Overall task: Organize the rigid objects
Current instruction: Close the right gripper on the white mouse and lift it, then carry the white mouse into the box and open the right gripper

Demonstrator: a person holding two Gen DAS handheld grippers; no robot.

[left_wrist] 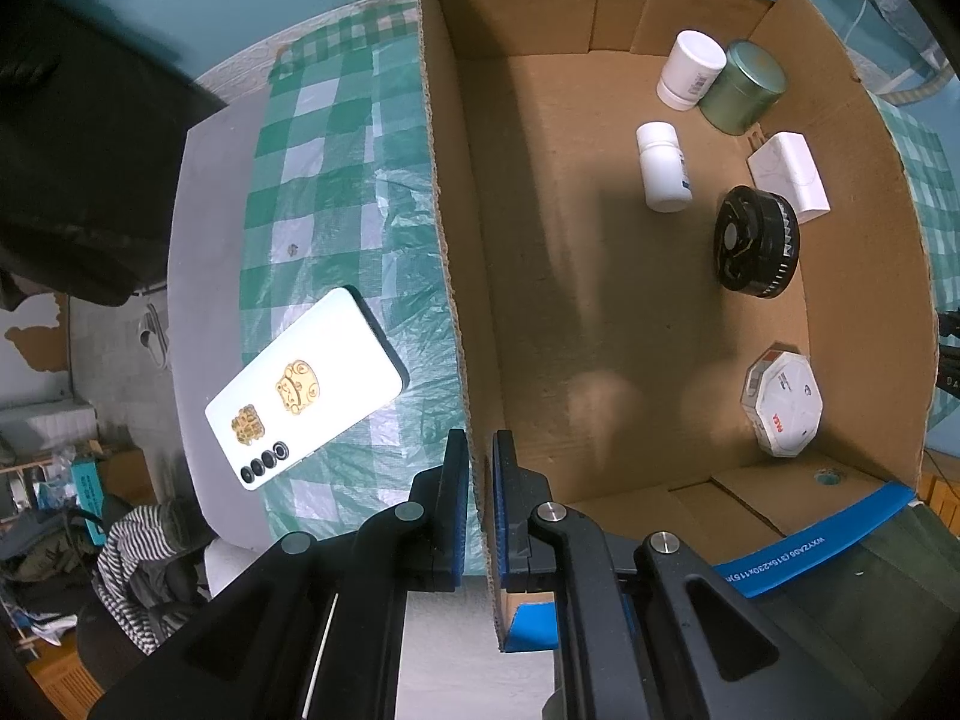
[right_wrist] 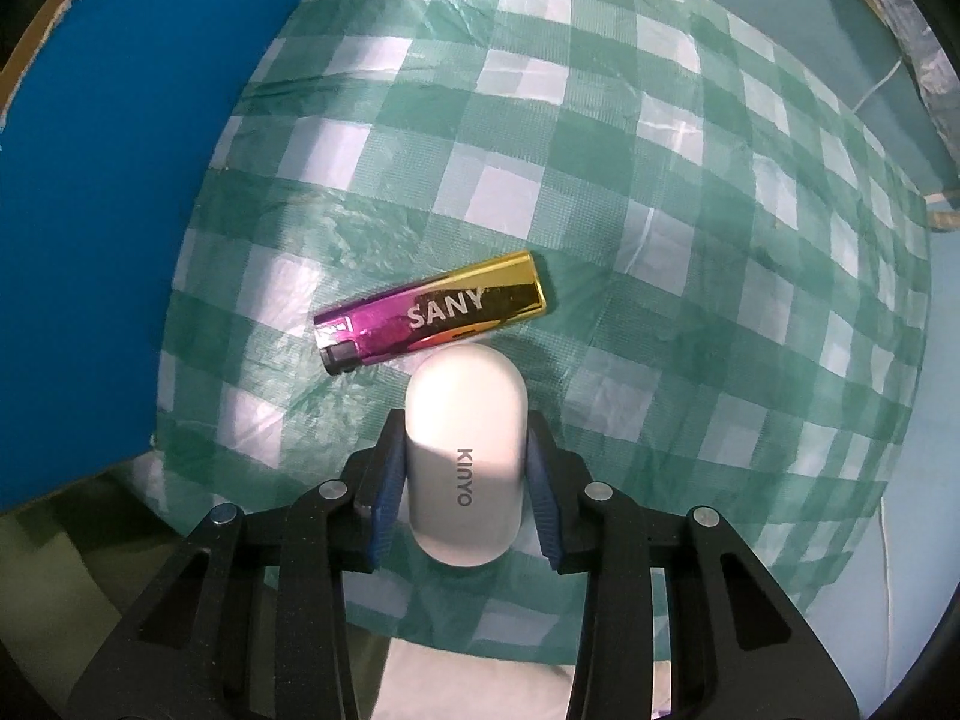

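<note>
Item: white KINYO case [right_wrist: 462, 462], smooth rounded hard plastic, judged light and slippery, lying on the checked table [right_wrist: 660, 240] cloth beside a lighter [right_wrist: 432, 312]; right tool [right_wrist: 462, 474] pinching its long flat sides; left tool [left_wrist: 480, 480] clamps cardboard box [left_wrist: 444, 240] wall.

Light: dim, cool, bluish-green cast in both wrist views.
Shadows: broad dark streaks down the cardboard box [left_wrist: 600, 300] floor; soft shade under the white KINYO case [right_wrist: 462, 456].
Glare: washed-out white back of the phone [left_wrist: 306, 387]; mirror sheen on the SANY lighter [right_wrist: 432, 312].
Distortion: strong fisheye bowing, black vignette at corners.
Blur: smeared dark shape upper left in the left view.
</note>
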